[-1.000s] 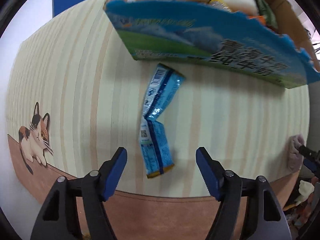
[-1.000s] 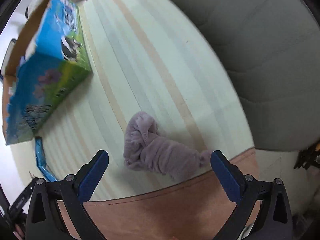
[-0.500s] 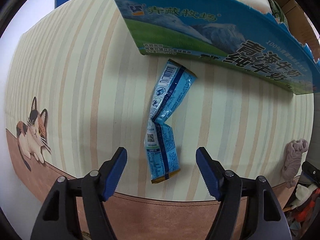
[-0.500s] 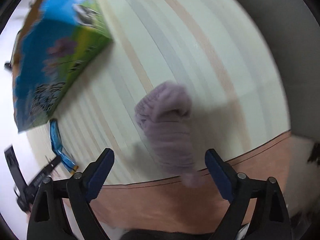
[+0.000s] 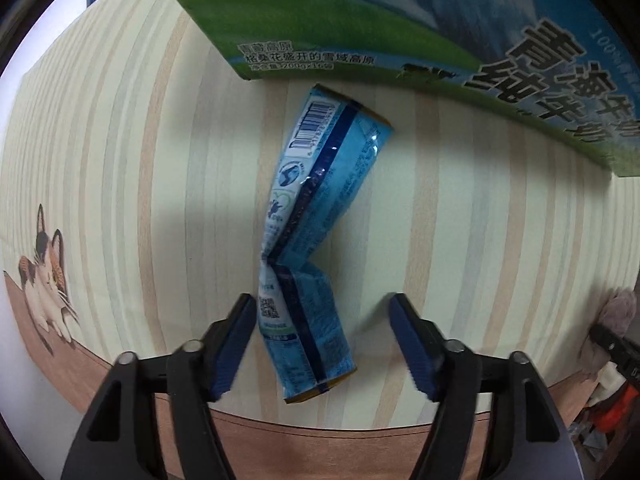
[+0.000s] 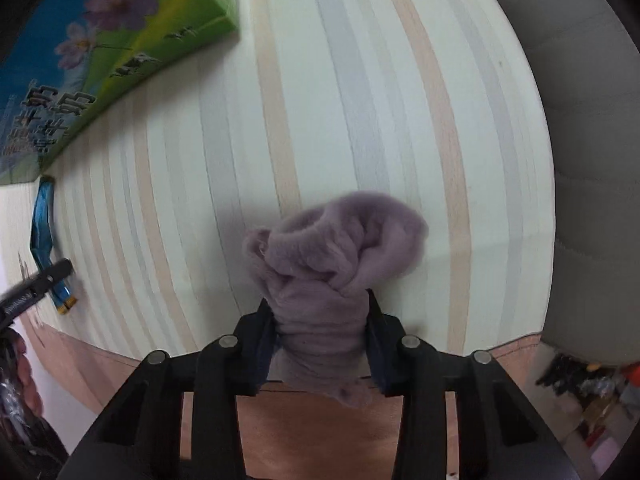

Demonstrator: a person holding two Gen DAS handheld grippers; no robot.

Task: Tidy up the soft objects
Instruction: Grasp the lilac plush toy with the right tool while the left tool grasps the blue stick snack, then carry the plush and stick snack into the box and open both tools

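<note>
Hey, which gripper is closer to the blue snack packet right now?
Left. The left gripper straddles the blue snack packet's near end, jaws open. The right gripper is across the table, clamped on the purple sock.

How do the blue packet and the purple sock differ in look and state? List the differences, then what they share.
The blue packet is glossy printed plastic; the purple sock is fuzzy, plain cloth. The packet lies flat and kinked between the open left gripper, ungrasped; the sock is bunched up and clamped in the right gripper. Both are on the striped table near the milk carton box.
</note>
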